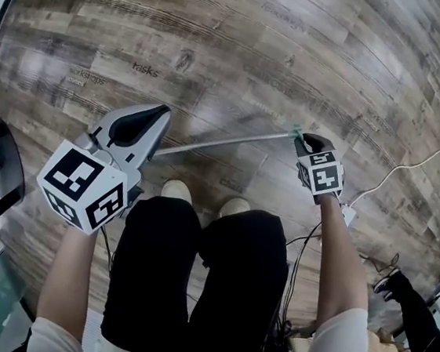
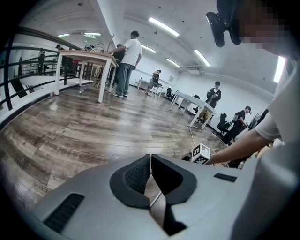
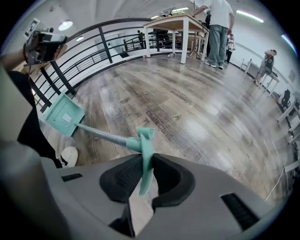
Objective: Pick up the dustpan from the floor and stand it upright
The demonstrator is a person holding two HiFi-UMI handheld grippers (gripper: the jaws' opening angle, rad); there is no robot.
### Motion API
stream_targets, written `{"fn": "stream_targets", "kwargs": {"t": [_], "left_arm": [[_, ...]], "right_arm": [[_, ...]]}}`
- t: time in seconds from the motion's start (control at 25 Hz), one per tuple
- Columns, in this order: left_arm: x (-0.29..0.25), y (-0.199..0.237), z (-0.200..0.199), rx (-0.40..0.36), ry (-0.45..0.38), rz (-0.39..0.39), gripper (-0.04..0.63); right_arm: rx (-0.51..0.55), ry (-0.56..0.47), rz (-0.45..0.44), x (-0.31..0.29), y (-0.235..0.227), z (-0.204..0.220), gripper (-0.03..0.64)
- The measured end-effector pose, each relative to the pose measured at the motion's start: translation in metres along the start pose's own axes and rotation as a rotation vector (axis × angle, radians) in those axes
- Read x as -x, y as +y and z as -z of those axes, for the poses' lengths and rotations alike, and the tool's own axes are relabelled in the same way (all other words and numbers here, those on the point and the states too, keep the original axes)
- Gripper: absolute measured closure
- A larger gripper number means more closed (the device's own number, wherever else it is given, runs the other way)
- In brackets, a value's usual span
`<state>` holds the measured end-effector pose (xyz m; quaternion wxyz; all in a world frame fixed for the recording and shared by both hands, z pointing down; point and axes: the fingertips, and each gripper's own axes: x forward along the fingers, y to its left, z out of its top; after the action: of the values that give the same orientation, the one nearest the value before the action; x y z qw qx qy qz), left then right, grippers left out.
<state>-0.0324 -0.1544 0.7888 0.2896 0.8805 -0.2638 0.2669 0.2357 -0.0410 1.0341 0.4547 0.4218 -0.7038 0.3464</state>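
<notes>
teal dustpan (image 1: 224, 142) tray behind left hand-held gripper (image 1: 162, 117)

Left claw (image 1: 161, 114) hides the scoop of the dustpan (image 1: 224, 141).

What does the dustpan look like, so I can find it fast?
Start at the brown wooden floor and find the right gripper, whose jaws are closed on a mint-green handle. That is the dustpan: a thin grey pole runs from the handle to a flat mint-green pan. Nothing else nearby is that green colour.
</notes>
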Motion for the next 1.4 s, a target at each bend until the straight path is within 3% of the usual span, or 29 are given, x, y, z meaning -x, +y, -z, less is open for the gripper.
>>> {"fn": "stream_targets", "kwargs": {"t": [0.16, 0.6, 0.92, 1.4], "left_arm": [[0.035, -0.029, -0.033, -0.007, 0.004, 0.013, 0.569], [0.132, -0.094, -0.118, 0.032, 0.023, 0.011, 0.569], [0.18, -0.129, -0.144, 0.073, 0.037, 0.012, 0.569], [0.216, -0.143, -0.149, 0.12, 0.017, 0.014, 0.569]], "right_arm": [[0.025, 0.027, 0.034, 0.057, 0.003, -0.016, 0.532], [0.182, 0.077, 0.257, 0.21, -0.005, -0.077, 0.531], [0.192, 0.109, 0.222, 0.268, 0.011, -0.105, 0.518], [0.226, 0.116, 0.113, 0.302, 0.065, -0.134, 0.52]]}}
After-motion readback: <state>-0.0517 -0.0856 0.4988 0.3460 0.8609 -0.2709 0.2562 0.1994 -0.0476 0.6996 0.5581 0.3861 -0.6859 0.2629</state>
